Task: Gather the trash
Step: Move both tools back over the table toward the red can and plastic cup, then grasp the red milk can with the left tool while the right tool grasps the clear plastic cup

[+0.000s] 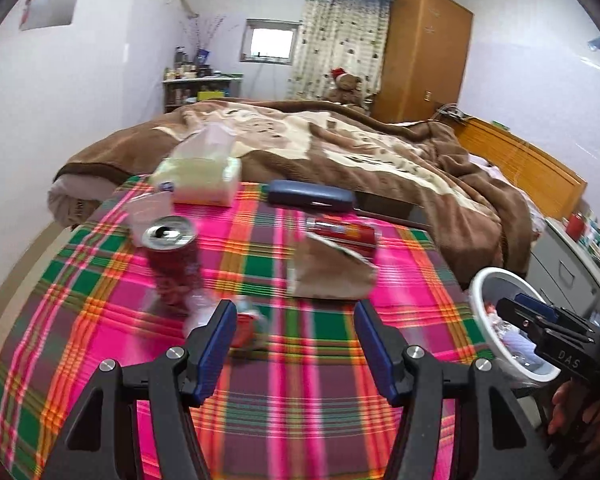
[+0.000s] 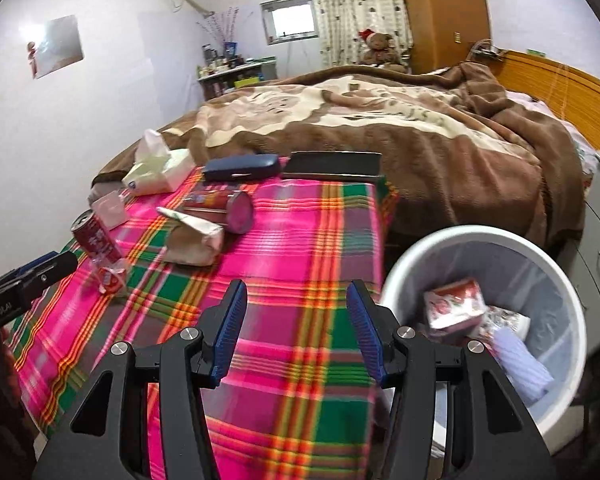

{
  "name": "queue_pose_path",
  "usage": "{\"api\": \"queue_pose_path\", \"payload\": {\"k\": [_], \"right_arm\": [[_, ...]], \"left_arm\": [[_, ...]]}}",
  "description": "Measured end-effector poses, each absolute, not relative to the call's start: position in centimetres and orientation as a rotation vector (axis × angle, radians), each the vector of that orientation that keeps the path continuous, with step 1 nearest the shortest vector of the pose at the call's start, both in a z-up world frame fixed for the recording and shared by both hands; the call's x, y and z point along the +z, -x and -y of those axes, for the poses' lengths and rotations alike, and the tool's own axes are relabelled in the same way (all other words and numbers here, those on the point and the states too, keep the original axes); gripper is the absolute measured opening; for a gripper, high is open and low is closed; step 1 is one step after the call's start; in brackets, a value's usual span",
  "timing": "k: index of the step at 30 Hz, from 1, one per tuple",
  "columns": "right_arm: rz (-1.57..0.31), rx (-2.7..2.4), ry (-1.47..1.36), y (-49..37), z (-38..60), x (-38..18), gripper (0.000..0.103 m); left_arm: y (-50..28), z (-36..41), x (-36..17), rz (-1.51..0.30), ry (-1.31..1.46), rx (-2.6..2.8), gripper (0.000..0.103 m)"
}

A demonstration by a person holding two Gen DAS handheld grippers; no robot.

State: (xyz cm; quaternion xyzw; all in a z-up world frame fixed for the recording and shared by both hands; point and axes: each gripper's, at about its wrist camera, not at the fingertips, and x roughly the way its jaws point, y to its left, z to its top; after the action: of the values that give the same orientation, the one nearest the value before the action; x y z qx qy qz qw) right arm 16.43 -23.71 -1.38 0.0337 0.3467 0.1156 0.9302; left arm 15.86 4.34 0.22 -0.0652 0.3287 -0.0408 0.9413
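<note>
Hovering over plaid tablecloth (image 2: 300, 240), both tools empty.

Holding left gripper (image 1: 296, 334) and right gripper (image 2: 296, 320) with jaws apart, gripping nothing. Seeing red can (image 1: 176, 258) at 10 o'clock, crumpled paper bag (image 1: 332, 270) at 12, white bin (image 2: 488, 320) with wrappers at 3.
</note>
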Motion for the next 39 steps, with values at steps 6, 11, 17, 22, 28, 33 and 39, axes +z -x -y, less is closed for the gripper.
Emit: {"api": "queue_pose_path", "payload": {"k": [6,11,17,22,28,33,39], "right_arm": [[-0.725,0.318,-0.038,-18.2,20.5,-1.7,0.053],[-0.759,0.401,-0.03,-19.3,17.6,-2.3,0.053],[-0.78,0.507,0.005,-19.2,13.1,-3.2,0.053],[-0.816,0.567,0.003,-19.3,10.2,-4.0,0.053],[-0.828,0.634,-0.022,-19.5,7.2,-4.2,0.053],[-0.845,0.623,-0.05,-20.3,5.6,-4.6,0.053],[-0.888,0.574,-0.01,-20.9,4.9,-5.7,0.053]], "left_arm": [[-16.6,-8.8,-0.1,-0.672,0.145,-0.023,0.061],[-17.4,-11.8,-0.8,-0.68,0.162,0.013,0.061],[-18.8,-13.6,-1.6,-0.7,0.164,-0.02,0.066],[-19.1,-14.8,-2.2,-0.709,0.183,-0.014,0.066],[-19.4,-16.4,-2.8,-0.719,0.194,-0.013,0.066],[-19.7,-17.2,-3.2,-0.721,0.202,-0.017,0.066],[-20.6,-17.3,-3.3,-0.728,0.228,-0.052,0.067]]}}
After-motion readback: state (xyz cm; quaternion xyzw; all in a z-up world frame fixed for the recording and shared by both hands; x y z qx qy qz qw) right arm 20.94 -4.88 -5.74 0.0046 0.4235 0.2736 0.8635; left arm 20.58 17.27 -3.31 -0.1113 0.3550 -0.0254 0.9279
